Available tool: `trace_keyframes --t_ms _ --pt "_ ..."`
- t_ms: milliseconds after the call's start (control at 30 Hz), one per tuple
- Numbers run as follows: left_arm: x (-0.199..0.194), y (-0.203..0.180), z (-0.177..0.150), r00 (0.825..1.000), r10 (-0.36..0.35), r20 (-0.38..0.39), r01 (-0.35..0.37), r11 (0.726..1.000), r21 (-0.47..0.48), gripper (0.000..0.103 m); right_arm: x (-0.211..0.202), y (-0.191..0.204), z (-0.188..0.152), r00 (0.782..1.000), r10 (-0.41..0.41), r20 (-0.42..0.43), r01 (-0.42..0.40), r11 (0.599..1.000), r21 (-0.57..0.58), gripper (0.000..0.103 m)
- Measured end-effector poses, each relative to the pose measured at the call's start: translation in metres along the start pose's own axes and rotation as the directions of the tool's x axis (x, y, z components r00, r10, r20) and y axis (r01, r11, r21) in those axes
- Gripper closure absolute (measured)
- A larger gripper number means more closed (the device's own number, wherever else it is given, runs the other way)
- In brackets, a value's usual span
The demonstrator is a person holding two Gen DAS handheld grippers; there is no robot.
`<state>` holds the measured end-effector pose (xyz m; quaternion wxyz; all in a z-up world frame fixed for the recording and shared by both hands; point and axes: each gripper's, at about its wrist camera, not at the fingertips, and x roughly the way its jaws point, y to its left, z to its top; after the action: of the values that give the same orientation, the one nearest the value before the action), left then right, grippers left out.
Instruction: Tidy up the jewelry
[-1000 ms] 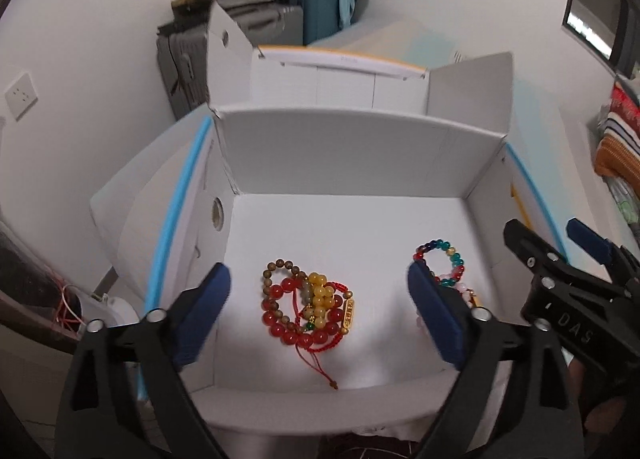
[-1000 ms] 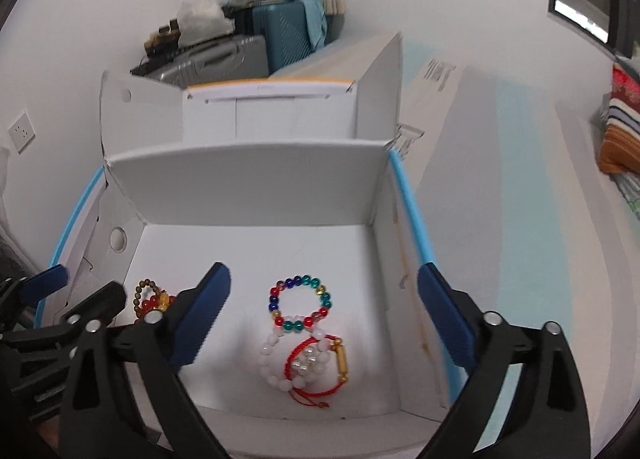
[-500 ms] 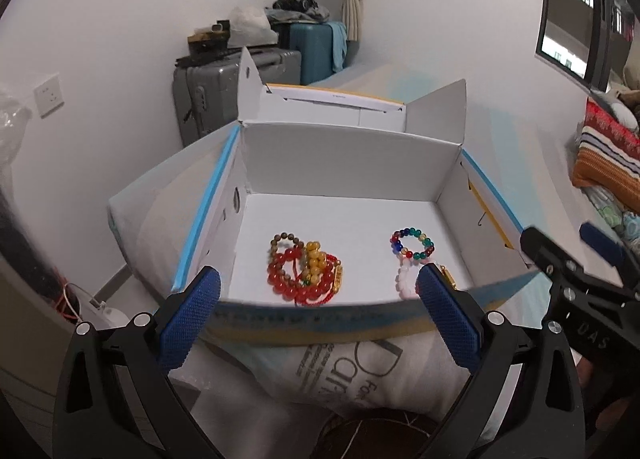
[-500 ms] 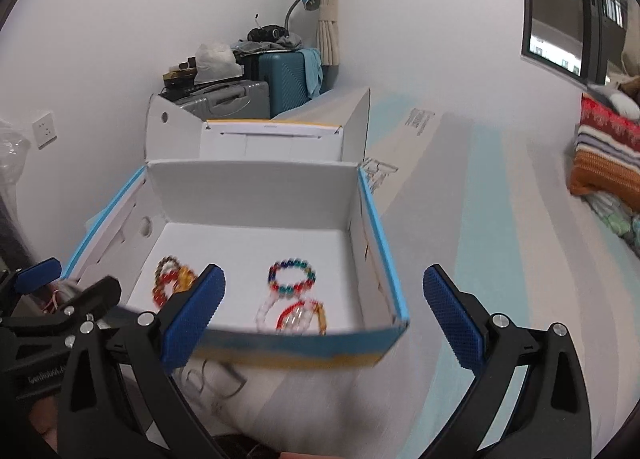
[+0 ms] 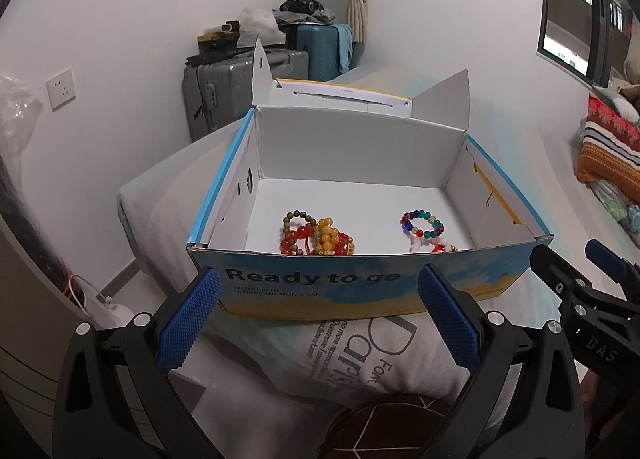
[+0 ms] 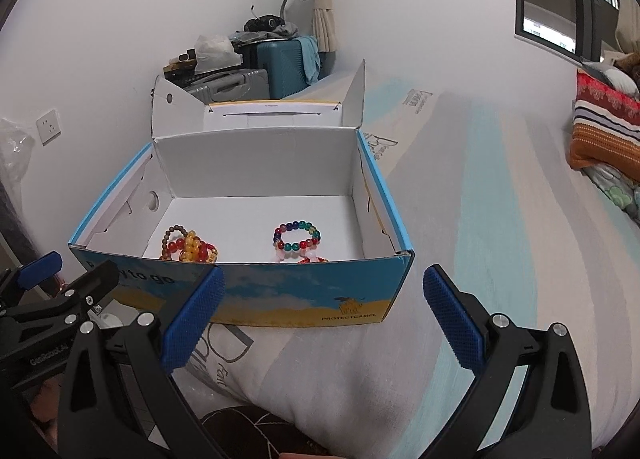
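An open blue and white cardboard box [image 5: 360,287] [image 6: 280,299] stands on a bed. Inside at the left lies a pile of red, yellow and brown bead bracelets [image 5: 316,237] [image 6: 188,247]. At the right lie a multicoloured bead bracelet [image 5: 422,223] [image 6: 298,237] and, half hidden by the front wall, a white and red one [image 5: 430,247]. My left gripper [image 5: 320,323] is open and empty, in front of the box. My right gripper [image 6: 320,319] is open and empty, also in front of the box, to the right of the left one.
The box lid [image 5: 340,95] stands open at the back. A printed pillow [image 5: 360,355] lies under the box front. Suitcases [image 5: 224,87] stand against the far wall. Striped bedding [image 6: 604,139] lies at the far right. The bed edge [image 5: 132,219] drops off at the left.
Both grippers have pulled back and out of the box, from over the bracelets to in front of its printed front wall. The bracelets have stayed in place.
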<state>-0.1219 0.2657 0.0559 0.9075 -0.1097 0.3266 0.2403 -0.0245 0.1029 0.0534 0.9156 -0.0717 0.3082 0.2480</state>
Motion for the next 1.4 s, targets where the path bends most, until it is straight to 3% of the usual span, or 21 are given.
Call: trace_keyframes --t_ms 867,1400 --pt "0.007 -0.011 -0.005 1.0 0.011 -0.026 -0.01 0.999 0.044 0.006 0.007 -0.001 -0.005 1.0 -0.005 -0.023 0.005 1.0 0.005 0.008" --pt "0.012 -0.01 -0.002 0.997 0.062 -0.036 -0.061 0.998 0.025 0.006 0.008 0.001 -0.005 1.0 0.002 -0.03 -0.001 1.0 0.003 0.008"
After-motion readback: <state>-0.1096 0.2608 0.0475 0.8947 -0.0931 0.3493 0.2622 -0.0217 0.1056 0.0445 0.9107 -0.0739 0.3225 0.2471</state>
